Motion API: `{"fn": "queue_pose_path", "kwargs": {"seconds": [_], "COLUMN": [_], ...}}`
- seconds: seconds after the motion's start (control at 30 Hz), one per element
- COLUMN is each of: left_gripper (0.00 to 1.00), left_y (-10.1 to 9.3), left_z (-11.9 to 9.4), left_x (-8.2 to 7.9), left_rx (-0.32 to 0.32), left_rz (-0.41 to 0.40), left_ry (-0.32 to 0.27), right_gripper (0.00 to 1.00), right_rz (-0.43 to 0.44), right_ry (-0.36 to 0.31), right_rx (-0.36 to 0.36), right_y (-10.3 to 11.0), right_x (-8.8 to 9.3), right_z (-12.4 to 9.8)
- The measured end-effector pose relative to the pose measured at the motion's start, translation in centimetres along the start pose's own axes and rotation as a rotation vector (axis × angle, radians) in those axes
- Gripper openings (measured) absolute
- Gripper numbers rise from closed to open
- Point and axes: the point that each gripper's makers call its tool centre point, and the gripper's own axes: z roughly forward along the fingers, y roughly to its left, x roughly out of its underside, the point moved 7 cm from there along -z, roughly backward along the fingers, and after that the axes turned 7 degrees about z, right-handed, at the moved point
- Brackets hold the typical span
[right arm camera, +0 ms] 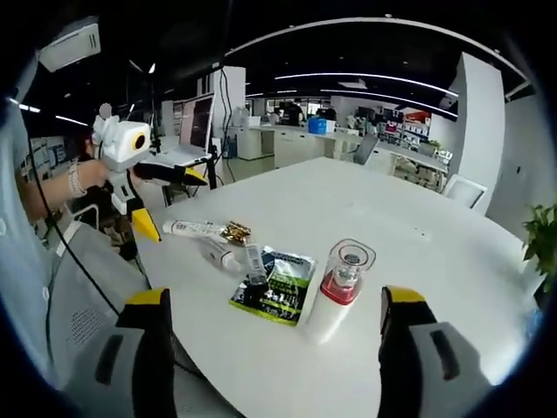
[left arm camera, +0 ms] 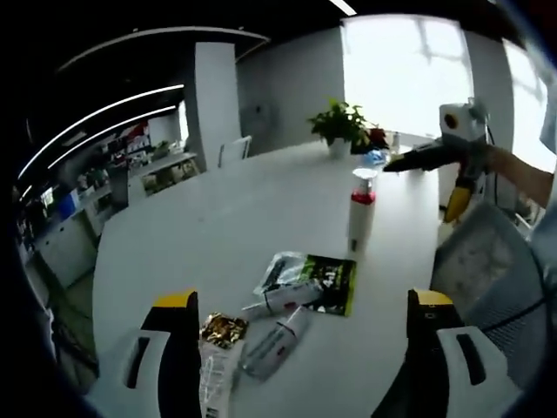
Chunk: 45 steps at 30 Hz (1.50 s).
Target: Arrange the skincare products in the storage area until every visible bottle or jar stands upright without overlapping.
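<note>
Bottle (right arm camera: pixel 338 292) with clear cap, upright on white table (right arm camera: pixel 418 218). Tubes (left arm camera: pixel 280 300) flat beside green packet (right arm camera: pixel 277 287). Left gripper (left arm camera: pixel 300 348) wide open, holding nothing. Right gripper (right arm camera: pixel 274 348) wide open too, empty, just before the bottle.

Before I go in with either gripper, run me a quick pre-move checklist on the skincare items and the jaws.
1. Left gripper jaws apart and holding nothing: ok.
2. Right gripper jaws apart and holding nothing: ok.
3. Red-collared bottle upright on the white table: ok.
4. Tubes standing upright: not ok, they lie flat.
5. No overlap: not ok, one tube rests across the green sachet, and the gold-capped tube lies close against the others.
6. All items in view: ok; whether any tube is damaged, cannot tell.
</note>
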Motion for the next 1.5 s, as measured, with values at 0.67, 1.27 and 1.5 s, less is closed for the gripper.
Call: {"fn": "queue_pose_path", "kwargs": {"seconds": [0.67,1.27,1.5], "left_gripper": [0.72,0.49,0.44], "left_y": [5.0,8.4,8.8], "left_z": [1.1,3.8,4.3], "left_x": [7.4,12.1,12.2], "left_rx": [-0.026,0.02,0.079], "left_rz": [0.021,0.057,0.031], "left_ry": [0.313,0.583,0.578], "right_gripper": [0.9,0.79,0.75], "right_rz": [0.039,0.076,0.099], "right_ry": [0.093,0.106,0.094], "right_rx": [0.022,0.014,0.015], "right_y": [0.2,-0.2,-0.4], "right_x": [1.5,1.8,1.7], "right_z": [0.4,0.3,0.2]}}
